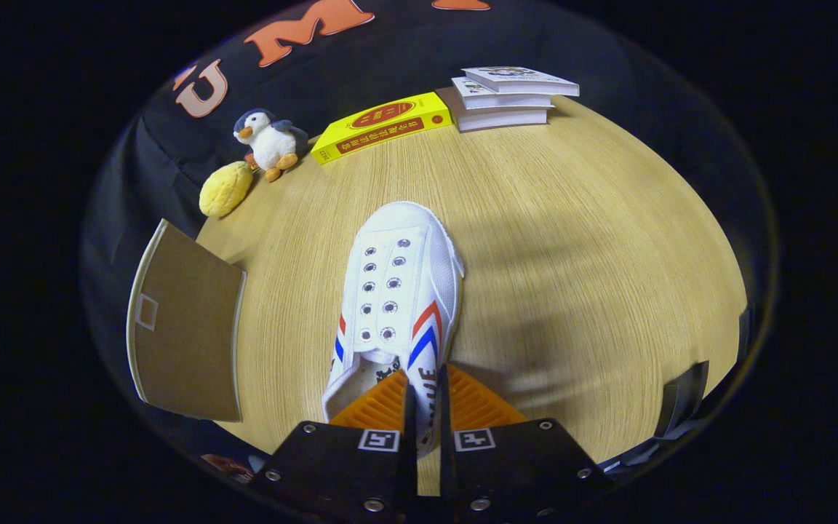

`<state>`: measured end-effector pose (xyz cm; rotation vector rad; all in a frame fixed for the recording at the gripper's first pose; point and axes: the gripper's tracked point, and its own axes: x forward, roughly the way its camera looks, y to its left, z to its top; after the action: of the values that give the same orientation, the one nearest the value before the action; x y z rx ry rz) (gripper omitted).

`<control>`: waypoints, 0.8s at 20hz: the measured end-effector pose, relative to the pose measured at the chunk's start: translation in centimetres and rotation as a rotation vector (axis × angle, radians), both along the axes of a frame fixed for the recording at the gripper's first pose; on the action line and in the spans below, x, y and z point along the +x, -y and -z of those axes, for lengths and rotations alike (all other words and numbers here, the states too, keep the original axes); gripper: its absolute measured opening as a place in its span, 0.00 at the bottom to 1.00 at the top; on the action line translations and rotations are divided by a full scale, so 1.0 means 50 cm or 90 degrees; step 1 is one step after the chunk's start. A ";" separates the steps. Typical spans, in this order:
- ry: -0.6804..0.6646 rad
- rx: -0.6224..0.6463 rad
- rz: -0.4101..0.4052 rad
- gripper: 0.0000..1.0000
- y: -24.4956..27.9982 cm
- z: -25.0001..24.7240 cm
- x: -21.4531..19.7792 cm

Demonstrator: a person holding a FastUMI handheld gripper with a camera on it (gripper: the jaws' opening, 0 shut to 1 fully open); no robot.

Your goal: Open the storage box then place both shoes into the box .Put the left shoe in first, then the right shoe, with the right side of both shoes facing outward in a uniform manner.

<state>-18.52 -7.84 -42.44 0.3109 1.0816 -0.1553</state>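
- The white canvas shoe [401, 291] with red and blue stripes is clamped by the gripper [425, 407]: both fingers press the rear side wall of its collar, one inside the opening and one outside, toe pointing away from the fingers.
- By my reading the step in hand is carrying a shoe to the storage box; whether it is the left or the right shoe I cannot tell.
- To the shoe's left, a brown cardboard flap [186, 327], probably the box's opened lid, juts over the bench [572, 240] edge.
- The next move likely calls for swinging the shoe leftward toward that flap and turning it so its right side faces outward.
- Far beyond the toe, along the back of the pale wood-grain bench, sit a yellow plush lump [225, 189], a penguin plush [268, 142], a yellow book [382, 125] and a stack of white books [510, 98], against the black cloth booth wall.
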 end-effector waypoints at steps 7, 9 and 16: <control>0.070 0.037 0.019 0.02 -0.042 -0.090 0.068; 0.087 0.046 0.020 0.02 -0.061 -0.115 0.084; 0.218 0.094 0.000 0.01 -0.147 -0.312 0.173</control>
<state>-9.87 -0.51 -26.85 0.4525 0.7541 -0.0196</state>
